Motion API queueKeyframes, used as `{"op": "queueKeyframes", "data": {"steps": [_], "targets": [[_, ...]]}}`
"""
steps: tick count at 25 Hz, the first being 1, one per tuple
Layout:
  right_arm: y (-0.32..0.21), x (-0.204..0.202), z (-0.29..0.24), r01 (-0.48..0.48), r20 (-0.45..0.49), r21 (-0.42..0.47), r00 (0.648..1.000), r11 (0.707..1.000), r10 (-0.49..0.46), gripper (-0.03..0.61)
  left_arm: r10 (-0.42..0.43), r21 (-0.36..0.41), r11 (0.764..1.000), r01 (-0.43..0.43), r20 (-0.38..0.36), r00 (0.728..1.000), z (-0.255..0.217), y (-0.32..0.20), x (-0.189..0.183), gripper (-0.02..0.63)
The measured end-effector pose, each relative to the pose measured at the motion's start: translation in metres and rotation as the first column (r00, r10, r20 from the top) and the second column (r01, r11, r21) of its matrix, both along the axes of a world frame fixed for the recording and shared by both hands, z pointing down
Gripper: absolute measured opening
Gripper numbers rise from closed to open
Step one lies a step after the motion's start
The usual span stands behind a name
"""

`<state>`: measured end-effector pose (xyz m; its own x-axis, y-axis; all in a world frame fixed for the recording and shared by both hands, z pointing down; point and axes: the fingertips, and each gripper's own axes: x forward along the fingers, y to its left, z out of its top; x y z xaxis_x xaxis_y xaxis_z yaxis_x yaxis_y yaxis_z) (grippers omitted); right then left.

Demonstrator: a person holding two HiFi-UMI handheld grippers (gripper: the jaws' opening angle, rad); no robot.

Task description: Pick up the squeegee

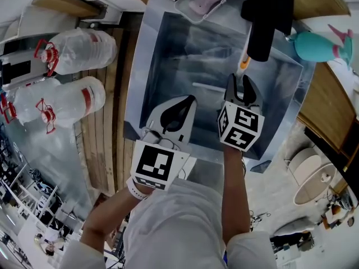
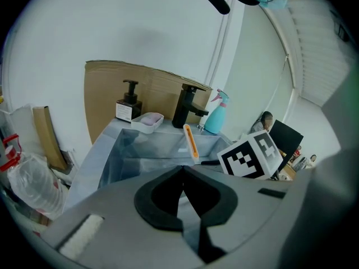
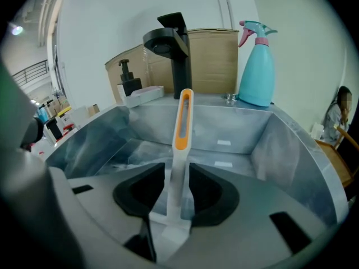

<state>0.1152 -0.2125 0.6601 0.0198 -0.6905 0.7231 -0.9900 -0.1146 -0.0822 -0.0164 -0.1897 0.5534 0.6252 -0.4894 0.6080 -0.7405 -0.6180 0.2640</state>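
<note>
The squeegee (image 1: 244, 66) has a white handle with an orange insert and stands tilted in the steel sink (image 1: 151, 55). Its handle (image 3: 182, 125) runs up between the jaws of my right gripper (image 3: 178, 175), which reaches down into the sink (image 3: 291, 156). The jaws stand close on either side of the handle, with a thin gap showing on the left side. In the head view the right gripper (image 1: 242, 86) sits over the handle's lower part. My left gripper (image 1: 188, 101) hovers over the sink's near left, jaws together and empty. From the left gripper view (image 2: 183, 170) the squeegee (image 2: 191, 142) shows ahead.
A black faucet (image 1: 263, 21) stands at the sink's far rim, a teal spray bottle (image 1: 317, 46) to its right. A soap dish (image 1: 201, 0) and a pump bottle (image 2: 129, 102) sit at the far left corner. Large water jugs (image 1: 78, 49) lie on the floor to the left.
</note>
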Motion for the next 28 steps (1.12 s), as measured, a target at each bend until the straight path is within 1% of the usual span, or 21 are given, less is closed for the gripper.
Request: {"op": "queueKeyframes", "data": {"steps": [6, 9, 17, 22, 28], "targets": [[-0.003, 0.0, 0.01, -0.014, -0.018, -0.039, 1.0, 0.999, 0.013, 0.101, -0.006, -0.005, 1.0, 0.006, 0.003, 1.0, 0.001, 0.001, -0.004, 0.005], [-0.004, 0.0, 0.012, -0.024, -0.012, -0.047, 1.0, 0.999, 0.023, 0.074, -0.013, -0.003, 1.0, 0.013, 0.001, 1.0, 0.001, 0.0, -0.004, 0.006], [0.0, -0.001, 0.008, -0.047, -0.014, -0.05, 0.999, 0.998, 0.046, 0.063, -0.023, 0.002, 1.0, 0.023, 0.005, 1.0, 0.0, 0.003, -0.01, 0.006], [0.006, -0.006, 0.003, -0.01, -0.013, -0.05, 1.0, 0.999, 0.01, 0.061, -0.028, 0.006, 1.0, 0.028, 0.0, 1.0, -0.004, 0.009, -0.01, 0.005], [0.011, -0.021, -0.009, 0.076, -0.015, -0.033, 0.997, 0.997, -0.077, 0.061, -0.033, 0.021, 0.999, 0.033, 0.001, 0.999, -0.013, 0.015, -0.009, 0.005]]}}
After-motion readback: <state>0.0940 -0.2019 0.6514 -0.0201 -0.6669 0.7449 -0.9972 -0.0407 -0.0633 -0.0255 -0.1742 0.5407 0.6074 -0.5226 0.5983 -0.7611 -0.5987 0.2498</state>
